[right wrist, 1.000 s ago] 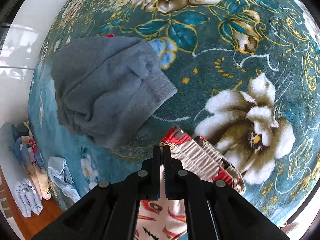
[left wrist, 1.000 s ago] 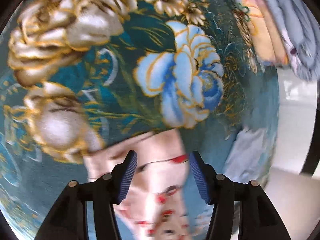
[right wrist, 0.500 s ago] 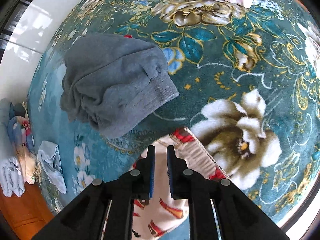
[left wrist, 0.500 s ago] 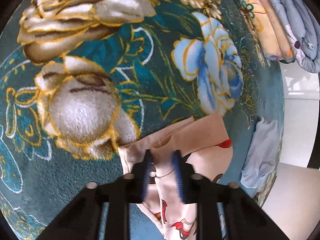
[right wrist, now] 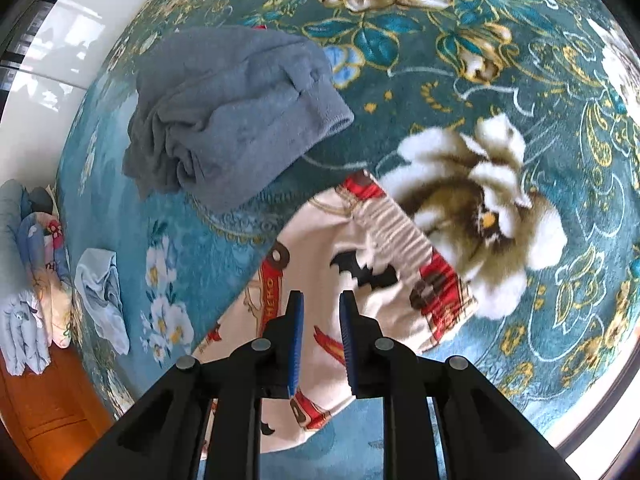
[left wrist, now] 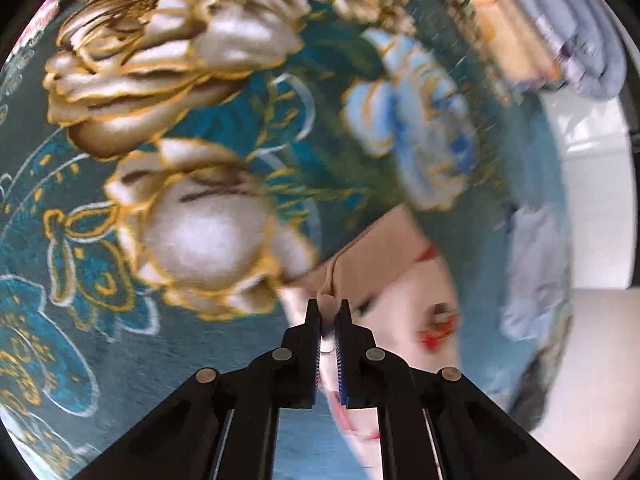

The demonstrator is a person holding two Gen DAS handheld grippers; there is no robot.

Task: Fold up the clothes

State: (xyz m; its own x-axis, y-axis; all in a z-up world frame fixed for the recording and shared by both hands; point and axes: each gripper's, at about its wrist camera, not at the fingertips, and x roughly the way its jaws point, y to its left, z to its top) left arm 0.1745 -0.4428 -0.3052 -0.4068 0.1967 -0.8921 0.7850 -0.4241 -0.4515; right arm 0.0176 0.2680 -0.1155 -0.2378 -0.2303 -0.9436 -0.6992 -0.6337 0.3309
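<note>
printed cream garment (right wrist: 352, 280) flat on floral teal blanket (right wrist: 460, 80) | left gripper (left wrist: 330, 314) closing, pinching a raised fold of its edge | right gripper (right wrist: 322, 312) opening above it, nothing gripped | light, limp, likely sags; hold hems or corners

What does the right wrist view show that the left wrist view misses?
Only the right wrist view shows the grey garment bunched on the blanket, the bat print and striped waistband of the cream printed garment, and the right gripper, jaws opening with nothing pinched. Only the left wrist view shows the left gripper closing on a pinched fold of that cream garment. Both show the teal floral blanket, the light blue cloth and the folded stack at its edge.
</note>
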